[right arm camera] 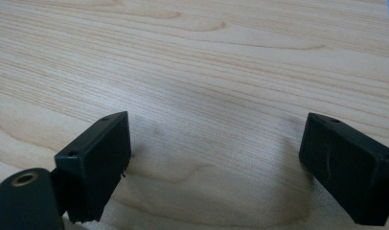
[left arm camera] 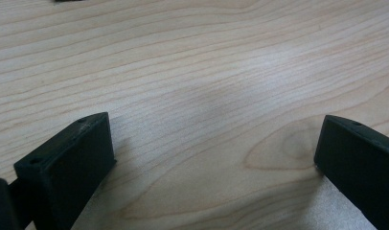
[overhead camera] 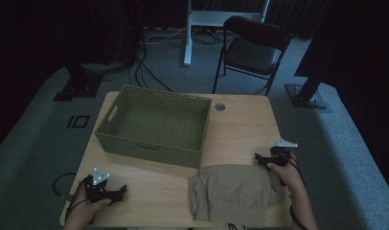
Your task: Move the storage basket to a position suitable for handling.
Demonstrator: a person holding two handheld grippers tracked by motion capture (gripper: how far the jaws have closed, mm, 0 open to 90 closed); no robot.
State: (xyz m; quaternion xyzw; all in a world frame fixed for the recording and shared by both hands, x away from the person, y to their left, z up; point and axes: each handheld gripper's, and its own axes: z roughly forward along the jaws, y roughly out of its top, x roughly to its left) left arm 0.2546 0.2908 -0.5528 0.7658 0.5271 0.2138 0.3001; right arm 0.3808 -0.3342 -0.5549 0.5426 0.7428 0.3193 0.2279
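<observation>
A folded khaki garment (overhead camera: 233, 193) lies at the front of the wooden table (overhead camera: 240, 127), right of centre. Behind it to the left stands an empty green woven basket (overhead camera: 154, 124). My left gripper (overhead camera: 120, 192) rests low on the table near the front left corner, held by a hand, well left of the garment. Its jaws stand open over bare wood (left arm camera: 211, 129). My right gripper (overhead camera: 259, 158) sits just beyond the garment's right far corner, apart from the cloth. Its jaws are open too, with only bare tabletop (right arm camera: 216, 129) between them.
A round cable hole (overhead camera: 220, 106) sits in the table behind the basket's right corner. A dark folding chair (overhead camera: 252, 48) and a white desk leg (overhead camera: 188, 33) stand on the carpet beyond the table. Black stands and cables lie at the far left and right.
</observation>
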